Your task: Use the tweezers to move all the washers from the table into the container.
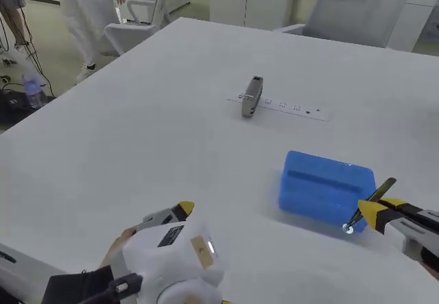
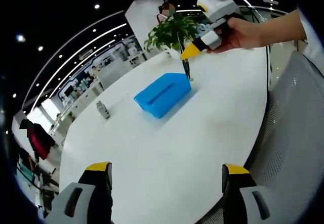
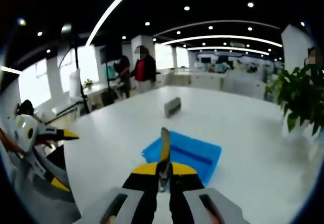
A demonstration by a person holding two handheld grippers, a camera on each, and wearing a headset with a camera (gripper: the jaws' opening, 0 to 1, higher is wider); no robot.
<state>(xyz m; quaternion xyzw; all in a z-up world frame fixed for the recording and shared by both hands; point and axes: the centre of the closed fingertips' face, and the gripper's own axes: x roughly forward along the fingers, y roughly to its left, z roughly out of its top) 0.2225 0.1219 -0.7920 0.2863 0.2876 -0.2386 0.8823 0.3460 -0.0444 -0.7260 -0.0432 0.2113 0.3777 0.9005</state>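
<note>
The blue container (image 1: 326, 189) lies on the white table (image 1: 137, 146). My right gripper (image 1: 374, 212) is shut on the tweezers (image 1: 367, 204), which slant down to the container's near right corner. A small silvery washer (image 1: 348, 230) sits at the tweezer tips; whether it is pinched or resting on the table I cannot tell. In the right gripper view the tweezers (image 3: 164, 145) stick out of the shut right gripper (image 3: 164, 169) over the container (image 3: 190, 152). My left gripper (image 2: 167, 171) is open and holds nothing, low at the table's near left (image 1: 164, 218).
A grey block (image 1: 252, 96) stands on a white power strip (image 1: 288, 106) mid-table. Office chairs (image 1: 363, 5) line the far edge, and a person (image 1: 86, 2) stands at the back left. A potted plant (image 2: 172, 32) is beyond the container.
</note>
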